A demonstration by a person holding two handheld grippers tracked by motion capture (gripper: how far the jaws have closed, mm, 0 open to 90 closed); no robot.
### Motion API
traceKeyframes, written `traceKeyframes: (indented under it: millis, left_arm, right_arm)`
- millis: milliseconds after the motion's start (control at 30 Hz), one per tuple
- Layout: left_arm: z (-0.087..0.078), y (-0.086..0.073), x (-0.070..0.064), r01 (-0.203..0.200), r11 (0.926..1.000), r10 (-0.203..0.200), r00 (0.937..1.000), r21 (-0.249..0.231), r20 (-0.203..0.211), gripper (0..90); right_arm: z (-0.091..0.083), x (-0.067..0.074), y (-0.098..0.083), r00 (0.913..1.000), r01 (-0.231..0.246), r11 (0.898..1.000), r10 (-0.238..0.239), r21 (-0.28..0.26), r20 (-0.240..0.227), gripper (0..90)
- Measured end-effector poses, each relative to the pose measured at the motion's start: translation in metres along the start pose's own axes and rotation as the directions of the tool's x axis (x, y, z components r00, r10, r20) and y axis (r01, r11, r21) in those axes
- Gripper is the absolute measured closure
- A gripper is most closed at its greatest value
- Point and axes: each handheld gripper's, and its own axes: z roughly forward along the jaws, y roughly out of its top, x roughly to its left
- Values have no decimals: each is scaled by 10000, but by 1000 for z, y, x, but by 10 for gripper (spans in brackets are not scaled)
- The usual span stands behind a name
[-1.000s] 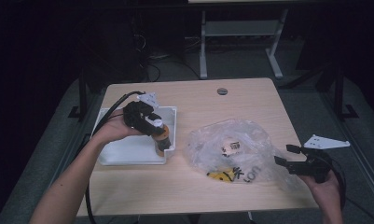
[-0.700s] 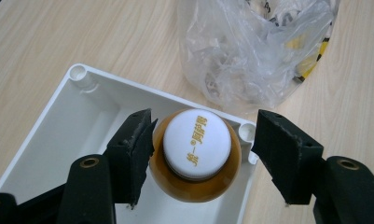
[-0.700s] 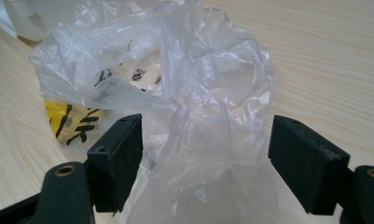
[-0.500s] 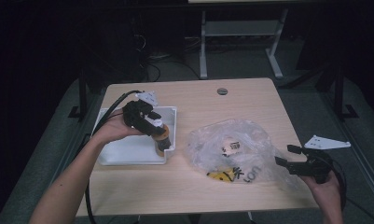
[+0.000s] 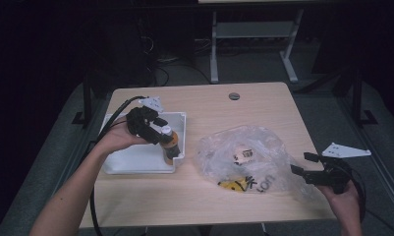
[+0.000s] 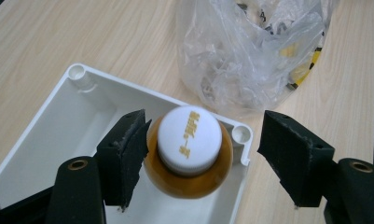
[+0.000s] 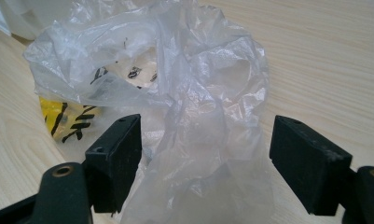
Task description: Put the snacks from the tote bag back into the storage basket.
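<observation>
Amber bottle (image 6: 190, 161) stands between opening left gripper (image 6: 203, 158) jaws.

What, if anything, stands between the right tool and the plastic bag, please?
Nothing visible does. The right tool is open, and the bag's crumpled edge already lies between its jaws on the table. The pads do not appear to press on it.

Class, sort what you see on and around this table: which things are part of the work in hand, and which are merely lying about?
In the job:
- amber bottle with a white cap
- white plastic tray
- crumpled clear plastic bag
- left gripper, jaws just opening around the bottle
- right gripper, open

Lying about:
- grey metal stand on the floor behind the table
</observation>
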Motion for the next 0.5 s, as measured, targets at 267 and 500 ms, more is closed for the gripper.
traceKeyframes:
  millis: [267, 500]
  left_arm:
    - [-9, -10, -2, 179, 9996, -181, 9998, -203, -97, 290]
    - [-16, -17, -5, 212, 9994, -218, 9996, -283, -206, 290]
  right_arm:
    - [1, 1, 0, 10000, 19, 10000, -19, 35, 19, 244]
    - [-1, -1, 0, 9998, -53, 9998, 56, -194, 184, 246]
